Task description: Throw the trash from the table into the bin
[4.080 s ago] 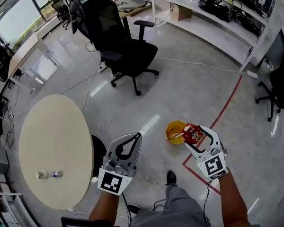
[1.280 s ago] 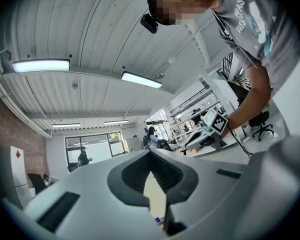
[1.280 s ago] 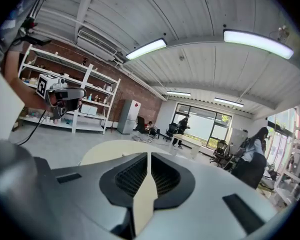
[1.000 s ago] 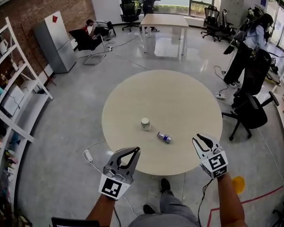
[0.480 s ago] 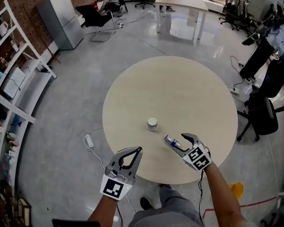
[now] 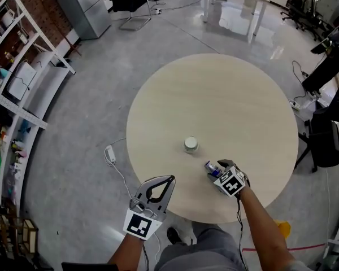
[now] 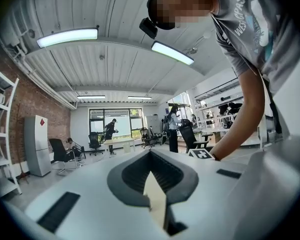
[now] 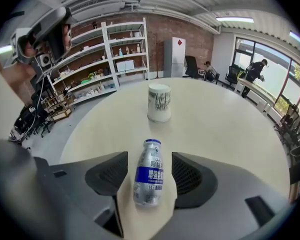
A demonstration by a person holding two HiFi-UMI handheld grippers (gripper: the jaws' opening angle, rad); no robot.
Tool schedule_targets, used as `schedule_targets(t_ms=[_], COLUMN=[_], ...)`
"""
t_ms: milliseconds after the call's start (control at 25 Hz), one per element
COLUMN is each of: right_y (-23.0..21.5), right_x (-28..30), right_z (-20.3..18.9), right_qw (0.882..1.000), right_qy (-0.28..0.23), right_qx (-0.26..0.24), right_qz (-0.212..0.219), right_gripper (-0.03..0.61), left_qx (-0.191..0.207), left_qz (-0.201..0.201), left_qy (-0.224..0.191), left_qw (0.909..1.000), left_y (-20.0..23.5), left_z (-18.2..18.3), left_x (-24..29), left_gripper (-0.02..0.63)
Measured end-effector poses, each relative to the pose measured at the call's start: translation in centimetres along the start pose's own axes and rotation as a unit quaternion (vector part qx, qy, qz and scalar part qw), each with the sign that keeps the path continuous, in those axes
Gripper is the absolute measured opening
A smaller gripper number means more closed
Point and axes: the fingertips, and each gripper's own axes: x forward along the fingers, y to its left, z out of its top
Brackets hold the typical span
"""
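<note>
The right gripper (image 6: 217, 167) is straddling the small silver-and-blue plastic bottle (image 8: 149, 179) lying on the near right part of the round beige table (image 6: 214, 95). Its jaws are standing wide and clear of the bottle, whose long axis is running along them, cap pointing away. The left gripper (image 6: 168, 179), pinched together and empty, is hovering farther off, and two pieces are waiting: one bottle and one upright white paper cup (image 8: 159, 102) just beyond it.

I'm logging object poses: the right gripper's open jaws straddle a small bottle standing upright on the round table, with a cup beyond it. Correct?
No: the bottle lies on its side, cap toward the cup, as the right gripper view shows. The open jaws of the right gripper do straddle it on the round table.
</note>
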Motion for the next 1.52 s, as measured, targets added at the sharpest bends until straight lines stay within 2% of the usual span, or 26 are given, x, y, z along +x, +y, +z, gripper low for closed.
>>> schedule_targets(t_ms=[120,240,280,360,400,480,640,840,920,1000,1120,1200,1280,1400,1440,1520], right_y=[0.0,0.4,0.6,1.1,1.3,1.8,2.9,4.4,5.7,7.8,11.8,14.6,17.0,20.1,21.0,22.3], right_x=[2.0,2.8,2.7,2.3,1.9,0.7,-3.4,-10.6,-14.4,-19.2,-26.8,-31.1,-34.3,-38.2,-39.3,-41.3], right_z=[-1.2,-2.4,-2.7,-2.6,-2.2,-1.1,2.0,5.9,7.6,9.6,12.4,13.1,12.9,12.0,11.5,9.9], right_qw=[0.999,0.997,0.997,0.997,0.998,0.999,0.999,0.989,0.980,0.965,0.928,0.904,0.890,0.879,0.876,0.871], right_qy=[0.040,0.071,0.074,0.070,0.064,0.045,-0.012,-0.101,-0.142,-0.193,-0.281,-0.318,-0.331,-0.324,-0.317,-0.300], right_qx=[0.010,0.018,0.018,0.015,0.013,0.011,0.001,-0.019,-0.026,-0.042,-0.087,-0.123,-0.140,-0.154,-0.158,-0.162], right_qz=[0.011,0.019,0.020,0.018,0.013,-0.001,-0.040,-0.110,-0.140,-0.175,-0.228,-0.257,-0.280,-0.314,-0.327,-0.354], right_gripper=[0.256,0.252,0.224,0.221,0.219,0.219,0.219,0.219,0.219,0.219,0.219,0.219,0.219,0.219,0.219,0.219], left_qx=[-0.011,-0.045,-0.049,-0.020,-0.021,-0.049,0.032,0.058,0.070,0.078,0.093,0.101,0.112,0.135,0.131,0.078], left_qz=[0.008,0.026,0.028,0.011,0.010,0.021,-0.019,-0.027,-0.032,-0.037,-0.043,-0.047,-0.052,-0.067,-0.071,-0.074], left_qy=[-0.005,-0.038,-0.043,-0.016,-0.019,-0.055,0.000,-0.028,-0.040,-0.054,-0.082,-0.100,-0.116,-0.130,-0.141,-0.196], left_qw=[0.9999,0.9979,0.9975,0.9996,0.9995,0.9970,0.9993,0.9975,0.9962,0.9948,0.9914,0.9887,0.9855,0.9801,0.9787,0.9747], left_y=[0.9,1.3,1.3,0.7,0.7,0.9,-0.6,-2.4,-3.3,-4.2,-5.6,-6.7,-7.8,-9.1,-9.5,-10.5], left_z=[-0.3,0.5,0.6,0.1,0.3,1.7,2.1,5.1,6.7,8.3,11.0,12.7,14.3,16.2,16.8,18.7], left_x=[0.0,-0.2,-0.2,-0.6,-0.8,-1.5,-3.8,-6.8,-8.5,-10.5,-13.4,-15.1,-16.7,-18.8,-19.3,-19.9], left_gripper=[0.042,0.041,0.041,0.042,0.042,0.041,0.041,0.041,0.043,0.041,0.041,0.041,0.042,0.042,0.041,0.041])
